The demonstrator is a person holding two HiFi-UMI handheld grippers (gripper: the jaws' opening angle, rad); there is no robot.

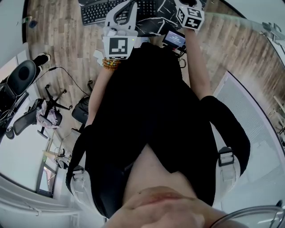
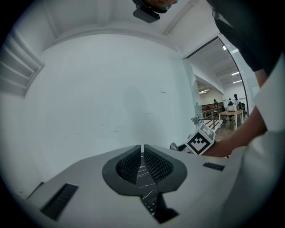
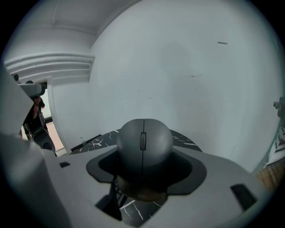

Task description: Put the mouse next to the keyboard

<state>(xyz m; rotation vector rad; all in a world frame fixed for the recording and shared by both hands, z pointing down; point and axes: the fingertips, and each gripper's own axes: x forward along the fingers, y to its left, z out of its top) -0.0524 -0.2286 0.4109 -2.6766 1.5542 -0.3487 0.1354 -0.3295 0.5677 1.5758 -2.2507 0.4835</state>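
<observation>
Mouse [image 3: 144, 141] clamped in right gripper [image 3: 144, 153] — left gripper [image 2: 142, 156] closed, empty, near keyboard [image 1: 95, 11].

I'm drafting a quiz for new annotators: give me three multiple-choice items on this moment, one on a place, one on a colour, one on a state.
1. The mouse sits: A between the left gripper's jaws; B between the right gripper's jaws; C in neither gripper.
2. The mouse is: A red; B white; C grey.
3. The left gripper's jaws are: A wide apart; B together, empty; C shut on the mouse.
Answers: 1 B, the right gripper view shows it clamped there; 2 C, its shell is plain grey; 3 B, they nearly meet with nothing between.
</observation>
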